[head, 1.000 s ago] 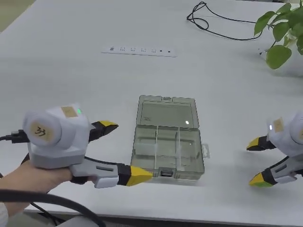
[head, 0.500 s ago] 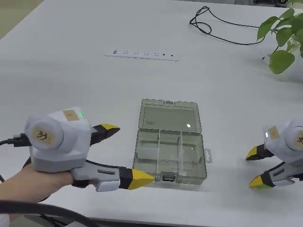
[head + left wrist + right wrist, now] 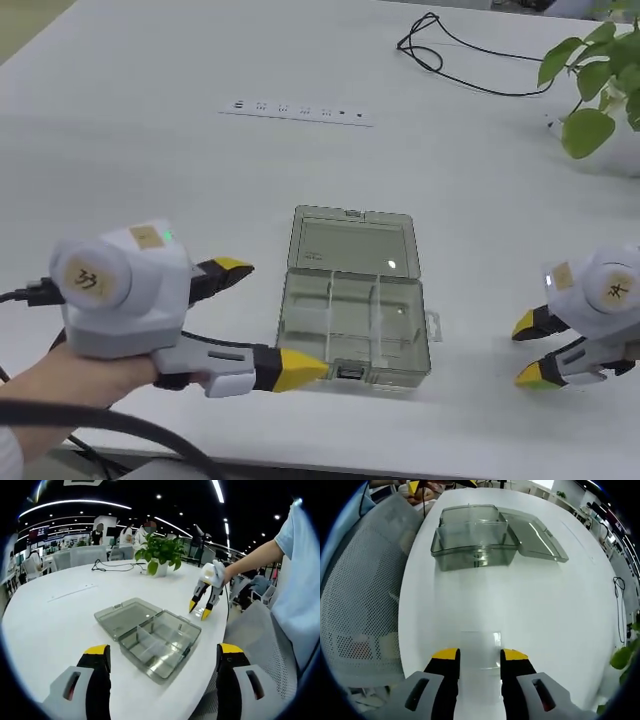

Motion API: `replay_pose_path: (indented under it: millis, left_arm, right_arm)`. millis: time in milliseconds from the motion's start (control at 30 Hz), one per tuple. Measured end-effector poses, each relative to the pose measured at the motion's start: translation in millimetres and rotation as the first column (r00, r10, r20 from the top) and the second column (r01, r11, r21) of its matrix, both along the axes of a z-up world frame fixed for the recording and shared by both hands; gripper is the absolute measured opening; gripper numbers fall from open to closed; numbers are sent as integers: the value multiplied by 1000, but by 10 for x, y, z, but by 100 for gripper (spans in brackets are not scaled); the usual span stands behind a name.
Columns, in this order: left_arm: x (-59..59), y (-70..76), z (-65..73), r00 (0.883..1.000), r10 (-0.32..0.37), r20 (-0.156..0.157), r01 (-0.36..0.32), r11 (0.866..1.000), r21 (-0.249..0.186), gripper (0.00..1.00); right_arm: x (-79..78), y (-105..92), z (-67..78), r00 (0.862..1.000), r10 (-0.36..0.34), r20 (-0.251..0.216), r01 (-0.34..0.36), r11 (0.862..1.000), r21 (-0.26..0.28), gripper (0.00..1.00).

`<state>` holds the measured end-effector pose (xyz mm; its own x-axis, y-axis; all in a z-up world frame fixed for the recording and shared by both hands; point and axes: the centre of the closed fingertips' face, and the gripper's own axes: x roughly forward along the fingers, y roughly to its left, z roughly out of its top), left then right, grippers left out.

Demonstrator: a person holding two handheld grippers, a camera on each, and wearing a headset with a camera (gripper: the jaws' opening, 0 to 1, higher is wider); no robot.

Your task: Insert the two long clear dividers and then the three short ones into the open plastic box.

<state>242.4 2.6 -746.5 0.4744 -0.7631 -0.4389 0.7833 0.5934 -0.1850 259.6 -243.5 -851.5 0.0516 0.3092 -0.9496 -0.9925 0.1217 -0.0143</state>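
Bare table (image 3: 150,170) all round box (image 3: 352,320); right gripper (image 3: 527,349) near the front edge.
Left gripper (image 3: 266,316) gaping, empty, just beside the box; clear divider (image 3: 480,647) spans the right jaws' gap, clamping unclear.

1. Open box (image 3: 352,320), centre of the head view: smoke-tinted see-through plastic, glossy, with bright glints on lid and walls.
2. Dividers (image 3: 374,315) inside it: clear, smooth plastic.
3. Desk (image 3: 150,150): white, smooth, matt with a faint sheen.
4. Left hand-held gripper (image 3: 265,317) and right hand-held gripper (image 3: 527,348): matt white plastic shells, black jaws tipped in yellow.
5. Clear sheet (image 3: 480,650), lower middle of the right gripper view: see-through, glossy, faint.
6. Chair (image 3: 365,580), left there: grey woven mesh.
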Motion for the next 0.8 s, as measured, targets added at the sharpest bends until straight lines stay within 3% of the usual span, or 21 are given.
replay_pose_path:
  millis: [167, 267, 500, 533, 767, 800]
  left_arm:
    - [-4, 56, 12, 1000, 11, 4, -11, 1000, -7, 88]
    - [19, 99, 43, 998, 52, -18, -53, 997, -57, 87]
    - [44, 128, 61, 994, 103, -48, -107, 988, -109, 86]
    - [48, 125, 64, 993, 109, -55, -115, 986, -117, 86]
    - [86, 39, 119, 992, 105, -69, -115, 980, -161, 85]
    - [94, 28, 124, 992, 102, -69, -112, 980, -164, 85]
  right_arm:
    - [4, 31, -7, 1000, -3, -6, 3, 1000, 4, 32]
    - [-5, 123, 63, 1000, -12, 4, 12, 1000, 26, 32]
    - [38, 348, 327, 996, -38, 78, 29, 993, 112, 32]
    - [62, 362, 293, 996, -41, 85, 30, 991, 128, 32]
    - [67, 634, 544, 987, -47, 153, 11, 972, 233, 32]
    - [40, 656, 583, 988, -46, 150, 11, 974, 228, 32]
